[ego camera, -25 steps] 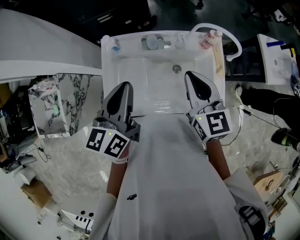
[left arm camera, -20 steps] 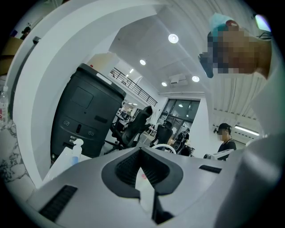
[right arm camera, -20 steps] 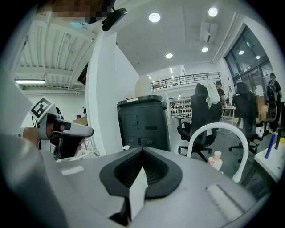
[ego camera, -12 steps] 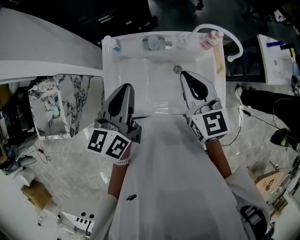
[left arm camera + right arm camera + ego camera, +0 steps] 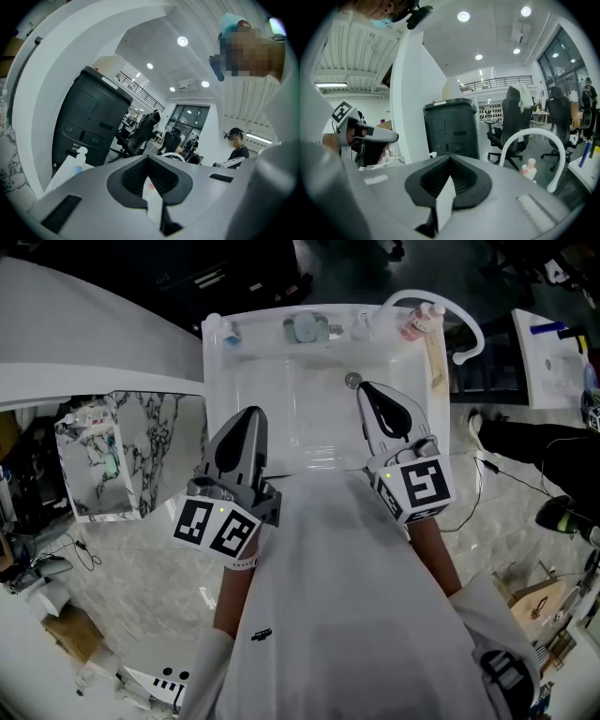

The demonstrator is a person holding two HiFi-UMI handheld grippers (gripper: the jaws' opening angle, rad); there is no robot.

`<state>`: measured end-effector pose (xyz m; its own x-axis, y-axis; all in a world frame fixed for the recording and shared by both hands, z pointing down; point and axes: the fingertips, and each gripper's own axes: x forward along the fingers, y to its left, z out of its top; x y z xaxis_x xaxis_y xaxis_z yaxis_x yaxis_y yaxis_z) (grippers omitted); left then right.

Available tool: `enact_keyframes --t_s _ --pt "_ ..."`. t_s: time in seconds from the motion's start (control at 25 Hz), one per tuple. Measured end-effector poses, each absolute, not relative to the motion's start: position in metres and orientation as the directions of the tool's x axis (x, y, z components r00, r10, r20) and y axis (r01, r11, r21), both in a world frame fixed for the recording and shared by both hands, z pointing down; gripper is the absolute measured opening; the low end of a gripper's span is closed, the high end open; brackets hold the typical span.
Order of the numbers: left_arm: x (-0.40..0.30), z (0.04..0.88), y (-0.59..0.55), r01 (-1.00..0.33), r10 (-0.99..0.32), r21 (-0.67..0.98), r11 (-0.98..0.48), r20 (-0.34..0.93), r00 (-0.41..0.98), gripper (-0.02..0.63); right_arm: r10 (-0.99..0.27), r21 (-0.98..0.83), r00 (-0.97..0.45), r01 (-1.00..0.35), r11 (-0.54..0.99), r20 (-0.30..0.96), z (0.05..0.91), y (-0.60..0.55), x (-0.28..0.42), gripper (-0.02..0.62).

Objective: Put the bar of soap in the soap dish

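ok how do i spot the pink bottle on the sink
Find the white rectangular sink basin and follow its back rim to the right corner. The small pink bottle with a white cap stands there, inside the curve of a white arched tube. It is the rim's only pink item; the left corner's bottle is white and blue.
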<state>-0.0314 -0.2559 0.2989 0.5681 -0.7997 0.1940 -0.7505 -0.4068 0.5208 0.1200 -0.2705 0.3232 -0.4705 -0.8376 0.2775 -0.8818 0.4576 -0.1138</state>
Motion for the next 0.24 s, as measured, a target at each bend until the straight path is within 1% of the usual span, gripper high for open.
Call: enact_keyframes --t_s 0.24 --pt "-0.0332 0.2991 -0.2585 -0.752 -0.798 0.520 -0.404 0.203 0.568 0.009 -0.834 -0.130 -0.468 -0.883 0.450 0.293 0.3291 -0.2710 0.1174 0.011"
